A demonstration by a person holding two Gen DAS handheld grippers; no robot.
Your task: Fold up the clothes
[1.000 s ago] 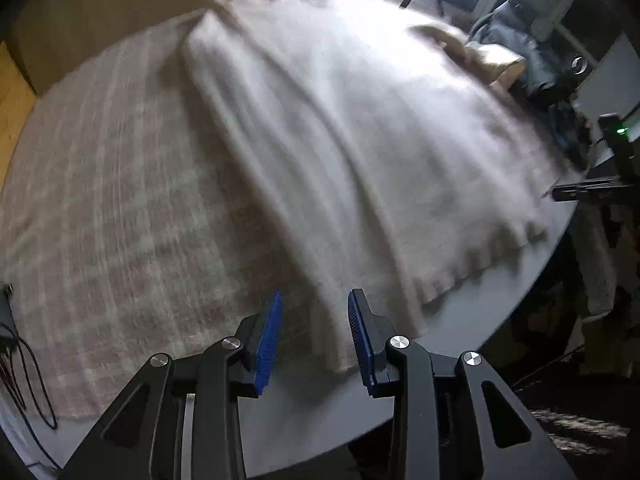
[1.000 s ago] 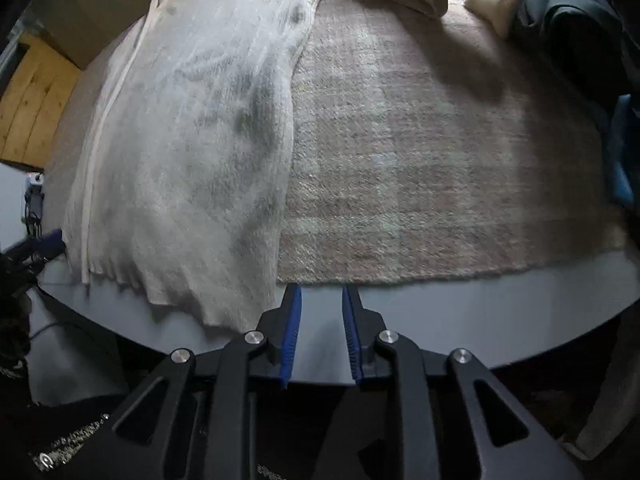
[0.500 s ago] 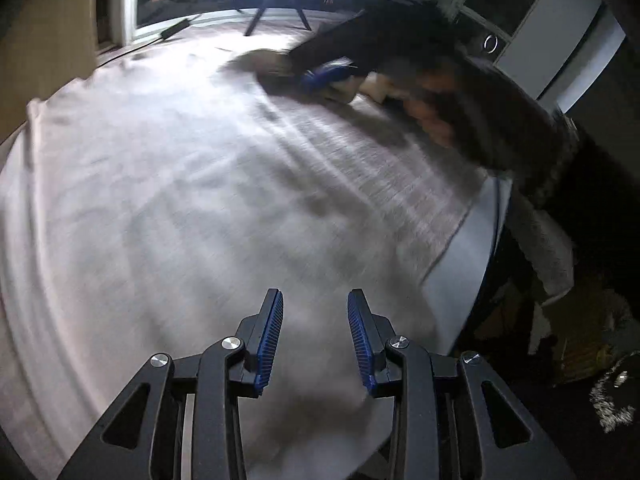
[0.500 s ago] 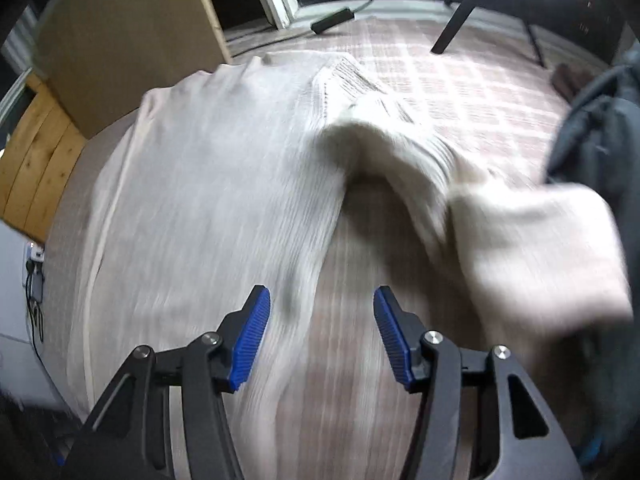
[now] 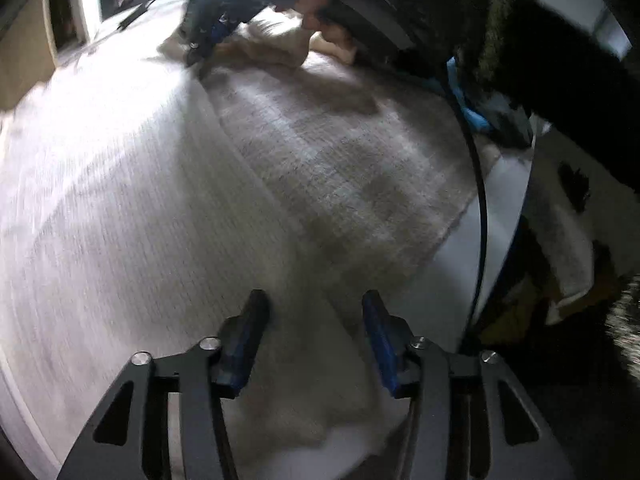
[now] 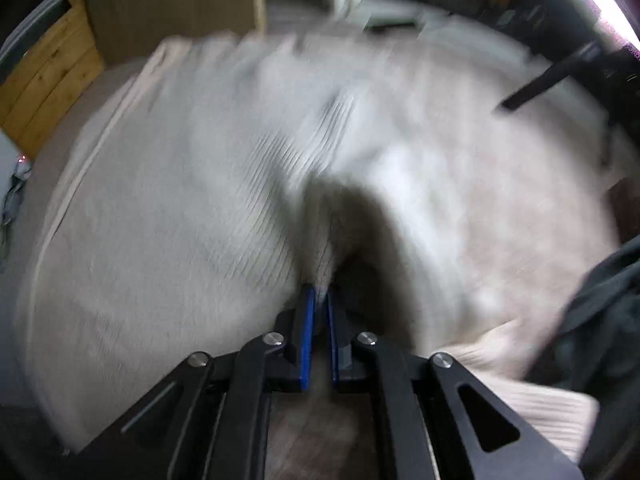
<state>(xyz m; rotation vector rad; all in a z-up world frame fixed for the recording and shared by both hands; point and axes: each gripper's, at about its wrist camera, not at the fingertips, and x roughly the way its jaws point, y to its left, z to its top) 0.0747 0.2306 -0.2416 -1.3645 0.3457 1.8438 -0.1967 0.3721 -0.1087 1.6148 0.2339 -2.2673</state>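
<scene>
A cream knit sweater (image 5: 120,184) lies spread on a plaid blanket (image 5: 340,168) that covers the table. My left gripper (image 5: 316,316) is open just above the sweater's near hem corner, with cloth under and between its fingers but not pinched. My right gripper (image 6: 322,308) is shut on a raised fold of the sweater (image 6: 180,220) where the sleeve meets the body. The sleeve's ribbed cuff (image 6: 532,404) trails off at the lower right. The left wrist view also shows the right gripper (image 5: 200,46) far off at that sleeve. Both views are motion-blurred.
A person's dark sleeve (image 5: 540,40) reaches across the far side. A black cable (image 5: 478,184) hangs along the white table edge (image 5: 500,220). A dark jacket (image 6: 600,320) lies at the right, and a wooden crate (image 6: 48,80) and a cardboard panel (image 6: 172,8) stand beyond the table.
My right gripper, open half a second ago, has moved in and shut on the sweater by the sleeve. My left gripper has swung along the hem toward the right corner and stays open.
</scene>
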